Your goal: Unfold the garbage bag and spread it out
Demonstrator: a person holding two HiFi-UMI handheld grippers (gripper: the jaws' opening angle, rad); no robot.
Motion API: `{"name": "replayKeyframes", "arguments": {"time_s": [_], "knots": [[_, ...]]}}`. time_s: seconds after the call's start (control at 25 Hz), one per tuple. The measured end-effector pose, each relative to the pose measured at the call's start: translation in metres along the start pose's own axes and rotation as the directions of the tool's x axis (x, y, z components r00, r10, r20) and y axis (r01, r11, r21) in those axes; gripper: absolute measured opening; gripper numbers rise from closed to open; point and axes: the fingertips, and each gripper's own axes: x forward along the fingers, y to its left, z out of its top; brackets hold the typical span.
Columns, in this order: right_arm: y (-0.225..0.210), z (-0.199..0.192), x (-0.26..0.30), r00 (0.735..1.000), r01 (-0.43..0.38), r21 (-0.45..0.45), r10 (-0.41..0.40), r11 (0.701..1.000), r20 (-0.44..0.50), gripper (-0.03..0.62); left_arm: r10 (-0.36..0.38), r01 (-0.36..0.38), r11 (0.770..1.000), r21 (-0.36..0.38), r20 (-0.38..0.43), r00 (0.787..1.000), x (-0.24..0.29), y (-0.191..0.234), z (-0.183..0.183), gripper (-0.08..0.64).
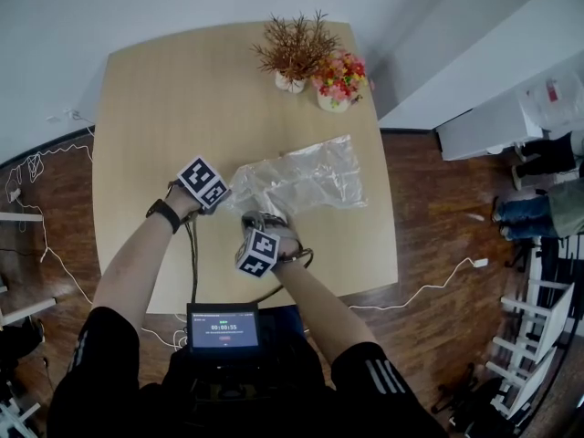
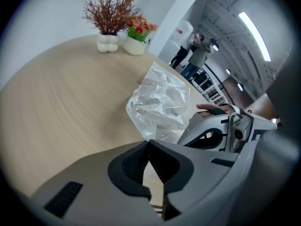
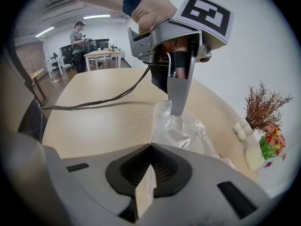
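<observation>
A clear, crumpled garbage bag (image 1: 306,177) lies in the middle of the wooden table (image 1: 155,108), partly spread toward the right. My left gripper (image 1: 230,192) is at its left edge. In the right gripper view, the left gripper's fingers (image 3: 178,108) come down shut on a raised corner of the film (image 3: 181,128). My right gripper (image 1: 263,219) is at the bag's near-left corner. Its jaws (image 3: 149,166) are nearly together, with a pale strip of the bag between them. In the left gripper view, the left gripper (image 2: 149,144) is shut, with the bag (image 2: 162,100) just beyond its tips.
Two potted plants stand at the table's far edge, a dried brown one (image 1: 292,55) and a flowering one (image 1: 339,80). A dark cable (image 3: 94,101) trails over the near-left table. A small screen (image 1: 224,328) hangs at the person's chest. A person (image 3: 77,39) stands far behind.
</observation>
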Motion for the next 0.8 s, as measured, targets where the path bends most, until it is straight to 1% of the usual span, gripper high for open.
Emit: {"name": "replayKeyframes", "arguments": {"time_s": [0.28,0.52,0.8], "knots": [[0.008,0.005,-0.003,1.0,0.002,-0.034,-0.001,0.999,0.011,0.02,0.103,-0.102,0.994,0.041,-0.027,0.994,-0.014,0.029,-0.004,0.001],[0.013,0.014,-0.002,1.0,-0.01,-0.032,0.011,0.999,0.027,0.02,0.16,-0.155,0.985,0.078,-0.055,0.986,-0.013,0.04,-0.01,0.0],[0.018,0.021,0.004,0.999,-0.019,-0.028,0.02,0.999,0.034,0.021,0.224,-0.207,0.968,0.144,-0.119,0.967,-0.006,0.051,-0.023,0.0]]}}
